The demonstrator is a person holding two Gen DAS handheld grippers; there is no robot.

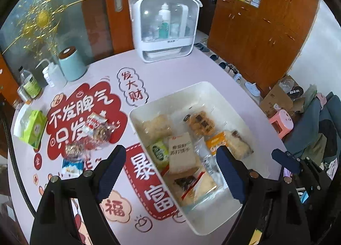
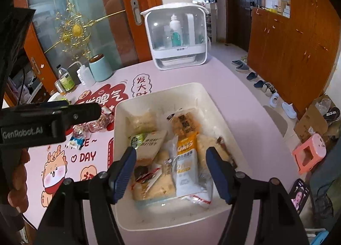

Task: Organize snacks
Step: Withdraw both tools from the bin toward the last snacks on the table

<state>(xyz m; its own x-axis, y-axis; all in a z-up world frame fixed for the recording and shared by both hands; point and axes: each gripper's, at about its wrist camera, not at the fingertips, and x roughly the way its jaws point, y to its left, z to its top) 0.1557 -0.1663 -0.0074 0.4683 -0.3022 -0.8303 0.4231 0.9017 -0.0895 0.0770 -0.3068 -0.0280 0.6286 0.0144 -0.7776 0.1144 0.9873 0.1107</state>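
Both grippers over white bin (image 2: 213,104), tilted down. Left gripper (image 1: 172,172) wide, empty; right gripper (image 2: 171,172) parted, empty, above oats pouch (image 2: 186,166). Bin well filled; loose snack packets (image 1: 93,136) on table mat (image 1: 170,74), probably next.

- The table (image 1: 181,74) wears a pink cloth with red printed characters.
- A white bin (image 1: 215,226) of snacks sits near its right edge.
- Loose snack packets (image 1: 96,129) lie left of the bin — directly on the cloth.
- A white cabinet (image 1: 165,27) stands at the far edge; a teal canister (image 1: 71,64) and bottles (image 1: 32,86) far left.
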